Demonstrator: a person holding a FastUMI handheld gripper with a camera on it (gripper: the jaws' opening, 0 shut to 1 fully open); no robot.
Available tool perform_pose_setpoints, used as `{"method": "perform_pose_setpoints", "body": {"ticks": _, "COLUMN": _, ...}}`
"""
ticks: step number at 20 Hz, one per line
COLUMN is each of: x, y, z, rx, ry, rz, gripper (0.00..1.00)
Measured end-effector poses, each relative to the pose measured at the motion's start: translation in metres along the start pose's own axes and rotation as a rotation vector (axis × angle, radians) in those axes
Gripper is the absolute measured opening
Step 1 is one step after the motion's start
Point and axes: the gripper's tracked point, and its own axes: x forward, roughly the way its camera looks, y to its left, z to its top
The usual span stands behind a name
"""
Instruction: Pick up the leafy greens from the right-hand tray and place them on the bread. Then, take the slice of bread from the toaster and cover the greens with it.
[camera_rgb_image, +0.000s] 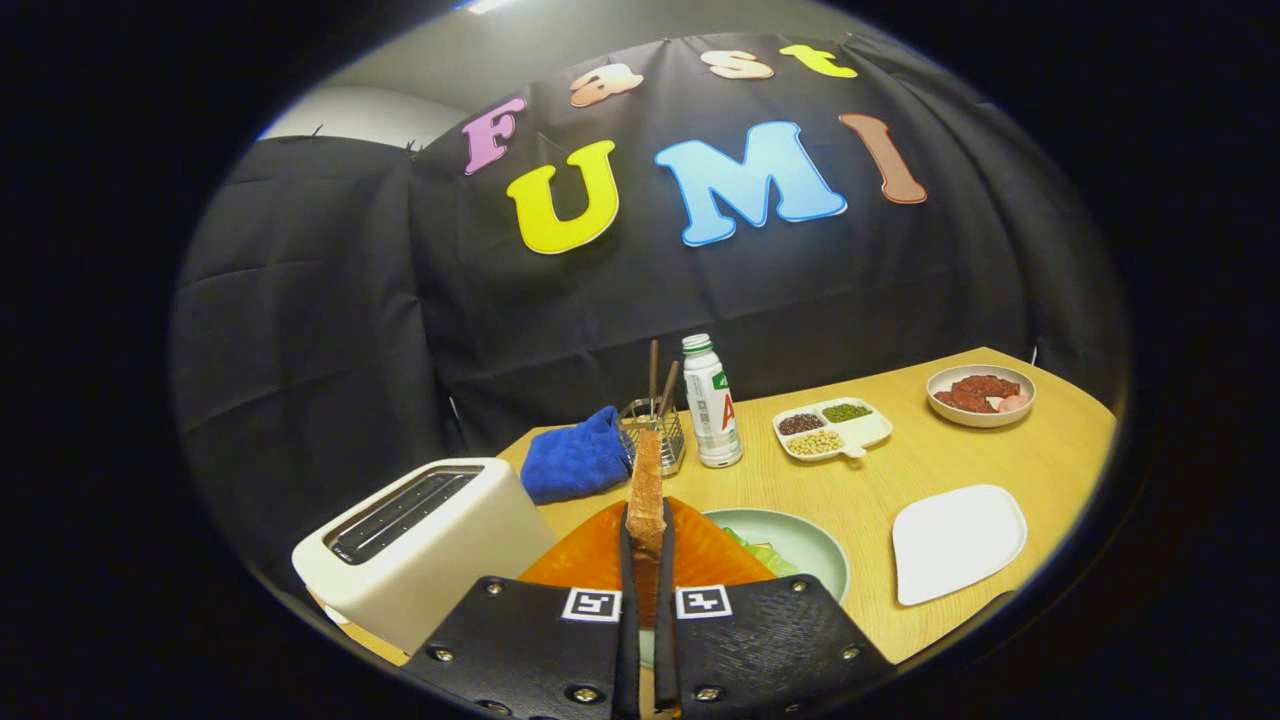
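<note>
Toaster (425, 545) sits at the near left of the worktop (930, 465), white, long slots up, both slots looking empty from this angle. Just behind it to the right, a blue cloth (573, 460) lies bunched near the booth wall. Beside the cloth, a wire holder (655, 432) with two brown sticks standing in it.

Tool (647, 545) at centre: its two fingers are closed tight against the flat faces of a slice of bread (646, 490), held upright on edge, crust side facing the camera, raised clear of the worktop. Directly behind the slice, an orange plate (600, 555); what lies on it is hidden by the fingers and the slice.

Just right of the fingers, a pale green plate (810, 545) with leafy greens (762, 552) at its near left part, partly hidden behind the tool. Whether any bread lies under the greens cannot be told.

Beyond, a white bottle (712, 402) with green cap stands upright next to the wire holder. Further right, a white divided dish (832, 428) holds dark, green and yellow grains in separate compartments. Near right, a white square tray (958, 542), bare. Far right, a round bowl (980, 394) with reddish meat pieces.
</note>
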Motion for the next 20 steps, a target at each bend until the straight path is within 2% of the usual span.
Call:
{"method": "perform_pose_setpoints", "body": {"ticks": 3, "x": 0.006, "y": 0.007, "z": -0.003, "rx": 0.053, "ry": -0.025, "rz": 0.020, "gripper": 0.06}}
{"method": "perform_pose_setpoints", "body": {"ticks": 7, "x": 0.020, "y": -0.011, "z": -0.030, "rx": -0.009, "ry": 0.051, "rz": -0.044, "gripper": 0.06}}
{"method": "perform_pose_setpoints", "body": {"ticks": 10, "x": 0.019, "y": -0.021, "z": -0.031, "rx": -0.039, "ry": 0.054, "rz": -0.078, "gripper": 0.09}}
{"method": "perform_pose_setpoints", "body": {"ticks": 11, "x": 0.019, "y": -0.025, "z": -0.034, "rx": -0.054, "ry": 0.060, "rz": -0.093, "gripper": 0.12}}
{"method": "perform_pose_setpoints", "body": {"ticks": 13, "x": 0.021, "y": -0.041, "z": -0.039, "rx": -0.099, "ry": 0.074, "rz": -0.133, "gripper": 0.26}}
{"method": "perform_pose_setpoints", "body": {"ticks": 14, "x": 0.022, "y": -0.046, "z": -0.040, "rx": -0.116, "ry": 0.078, "rz": -0.149, "gripper": 0.27}}
{"method": "perform_pose_setpoints", "body": {"ticks": 16, "x": 0.025, "y": -0.065, "z": -0.041, "rx": -0.181, "ry": 0.081, "rz": -0.220, "gripper": 0.38}}
{"method": "perform_pose_setpoints", "body": {"ticks": 18, "x": 0.028, "y": -0.076, "z": -0.047, "rx": -0.244, "ry": 0.108, "rz": -0.263, "gripper": 0.41}}
{"method": "perform_pose_setpoints", "body": {"ticks": 19, "x": 0.028, "y": -0.080, "z": -0.053, "rx": -0.275, "ry": 0.131, "rz": -0.275, "gripper": 0.48}}
{"method": "perform_pose_setpoints", "body": {"ticks": 20, "x": 0.029, "y": -0.081, "z": -0.060, "rx": -0.286, "ry": 0.154, "rz": -0.275, "gripper": 0.48}}
